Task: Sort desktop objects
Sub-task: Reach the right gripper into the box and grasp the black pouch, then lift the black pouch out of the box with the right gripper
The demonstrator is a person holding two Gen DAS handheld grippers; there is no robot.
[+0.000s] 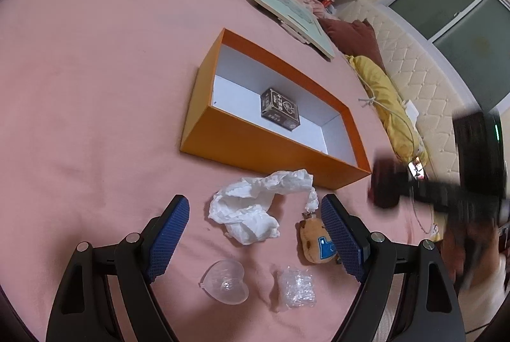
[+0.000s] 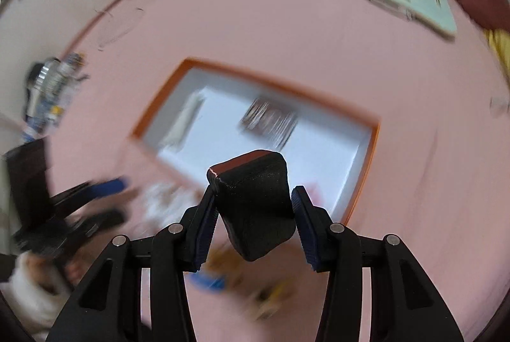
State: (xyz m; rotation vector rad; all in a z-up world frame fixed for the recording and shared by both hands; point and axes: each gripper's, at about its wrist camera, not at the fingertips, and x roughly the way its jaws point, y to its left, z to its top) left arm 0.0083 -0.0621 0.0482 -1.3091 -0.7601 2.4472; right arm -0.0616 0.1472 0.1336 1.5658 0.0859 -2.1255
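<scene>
Gripping a black block [image 2: 255,208], the right gripper [image 2: 253,214] hangs before the orange box [image 2: 360,198]; the left gripper [image 1: 255,233] gapes, empty, around crumpled tissue [image 1: 251,208].

Soft even indoor light; heavy fisheye warp; right wrist view motion-blurred.

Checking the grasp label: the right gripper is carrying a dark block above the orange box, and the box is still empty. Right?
Not quite. The orange box already holds a small dark carton, seen in the left wrist view. The right gripper does carry the dark block.
</scene>
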